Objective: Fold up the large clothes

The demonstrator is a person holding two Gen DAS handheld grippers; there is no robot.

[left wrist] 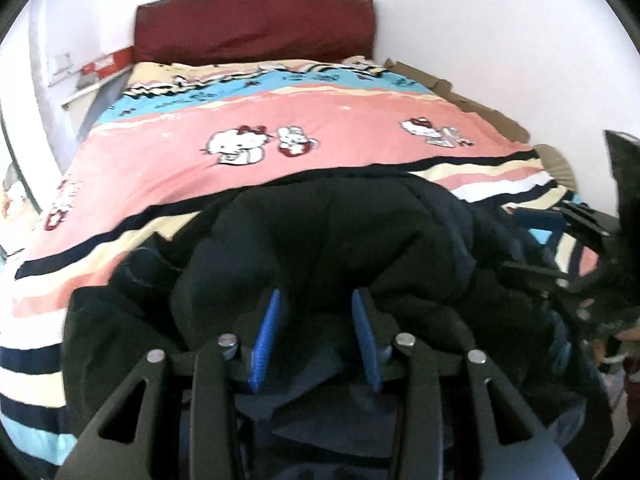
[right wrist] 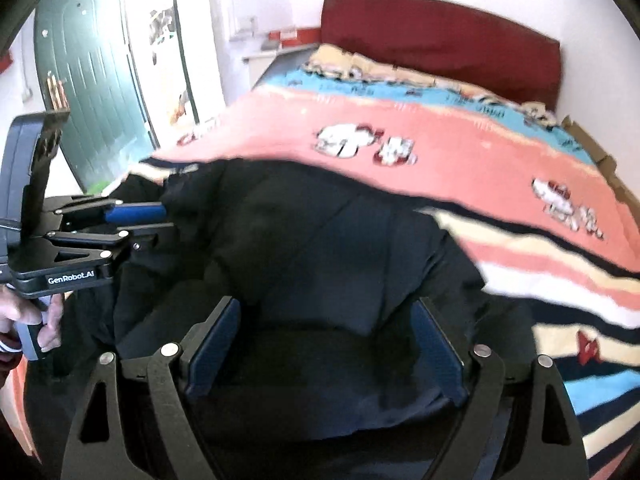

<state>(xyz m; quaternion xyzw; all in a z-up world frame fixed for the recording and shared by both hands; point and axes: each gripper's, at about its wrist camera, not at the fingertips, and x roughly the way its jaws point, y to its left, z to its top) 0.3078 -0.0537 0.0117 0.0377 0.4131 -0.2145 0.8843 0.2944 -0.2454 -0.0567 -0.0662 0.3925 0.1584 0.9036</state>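
A large dark navy padded garment lies bunched at the near end of the bed and reaches from one gripper to the other. My left gripper points down at it, and its blue pads stand close together with a fold of the fabric pinched between them. From the right wrist view, the left gripper bites the garment's left edge, held by a person's hand. My right gripper stands wide, and a thick bundle of the garment fills the space from pad to pad.
The bed carries a pink, blue and striped cartoon-cat cover below a dark red headboard. Flattened cardboard lines its right side by the wall. A green door and a white shelf stand left of the bed.
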